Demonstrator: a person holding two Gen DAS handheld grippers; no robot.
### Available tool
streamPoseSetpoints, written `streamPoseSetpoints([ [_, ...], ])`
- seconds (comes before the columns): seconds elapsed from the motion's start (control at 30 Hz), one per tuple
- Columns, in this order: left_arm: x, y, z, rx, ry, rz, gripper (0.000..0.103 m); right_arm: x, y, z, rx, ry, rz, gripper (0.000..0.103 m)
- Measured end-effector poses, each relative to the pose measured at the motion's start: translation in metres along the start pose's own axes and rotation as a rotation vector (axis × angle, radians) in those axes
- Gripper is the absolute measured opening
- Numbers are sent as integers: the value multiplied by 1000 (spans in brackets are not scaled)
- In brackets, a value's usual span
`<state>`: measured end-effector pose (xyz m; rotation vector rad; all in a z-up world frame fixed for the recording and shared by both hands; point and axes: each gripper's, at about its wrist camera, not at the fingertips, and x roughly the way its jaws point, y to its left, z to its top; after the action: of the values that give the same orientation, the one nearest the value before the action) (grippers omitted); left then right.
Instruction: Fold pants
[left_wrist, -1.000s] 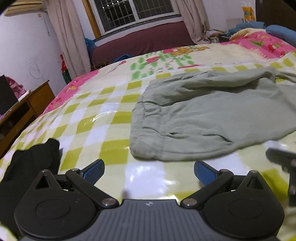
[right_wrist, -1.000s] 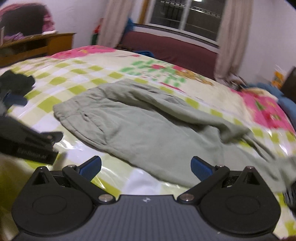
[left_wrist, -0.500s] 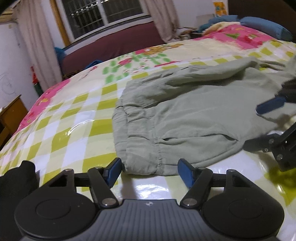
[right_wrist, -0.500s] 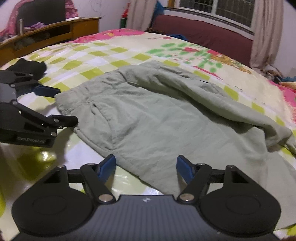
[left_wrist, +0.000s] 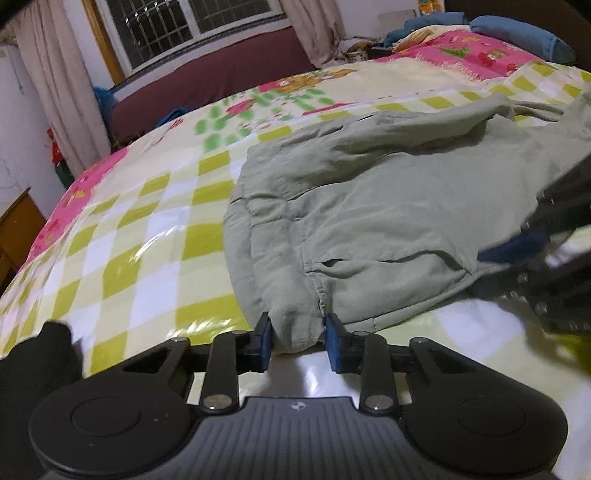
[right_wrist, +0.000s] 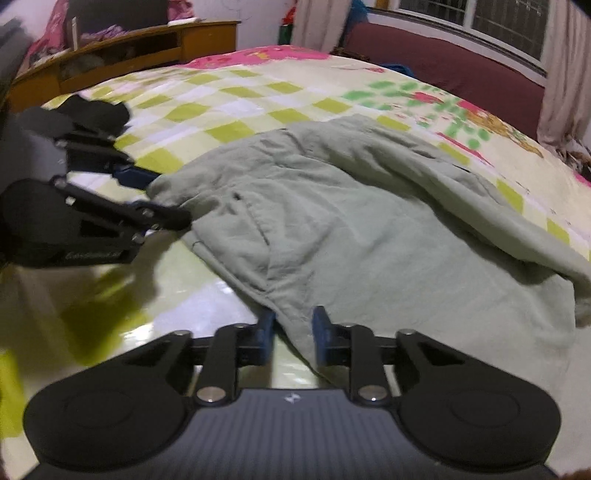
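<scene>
A bed (left_wrist: 122, 236) covered with a glossy checked sheet in yellow-green and white fills most of both views, with a pink floral blanket (left_wrist: 476, 48) toward its far end and a blue pillow (left_wrist: 517, 31) beyond that. Behind the bed runs a maroon sofa (left_wrist: 221, 77) under a barred window (left_wrist: 177, 26), flanked by pale curtains (left_wrist: 62, 103). In the right wrist view a wooden cabinet (right_wrist: 125, 48) stands past the bed's corner.

The pale green pants (left_wrist: 388, 206) lie spread and rumpled on the sheet, waistband end toward the near edge, one leg bunched over the other and trailing off to the far right. A pocket opening shows near the waistband in both views.

The left gripper (left_wrist: 298, 341) sits low at the waistband corner, its blue-padded fingers closed in on a bunched fold of the green fabric and pinching it. The right gripper (right_wrist: 292, 338) is at the pants' near side edge further along, its fingers likewise drawn in with the cloth edge nipped between the pads. Each gripper appears, blurred, at the edge of the other's view.

A black cloth item (left_wrist: 33, 354) rests on the sheet at the left, apart from the pants
</scene>
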<state>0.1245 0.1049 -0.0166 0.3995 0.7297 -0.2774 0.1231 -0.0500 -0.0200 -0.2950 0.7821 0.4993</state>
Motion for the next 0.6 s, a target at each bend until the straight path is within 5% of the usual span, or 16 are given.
streamPoseSetpoints([
  [0.3, -39, 31, -42, 43, 109, 94, 40, -9, 67, 3, -44, -3, 224, 12],
  [0.47, -62, 39, -56, -2, 104, 110, 42, -19, 74, 0, 18, -24, 224, 33],
  [0.6, -77, 27, -40, -2, 30, 114, 43, -52, 25, -20, 207, -44, 142, 48],
])
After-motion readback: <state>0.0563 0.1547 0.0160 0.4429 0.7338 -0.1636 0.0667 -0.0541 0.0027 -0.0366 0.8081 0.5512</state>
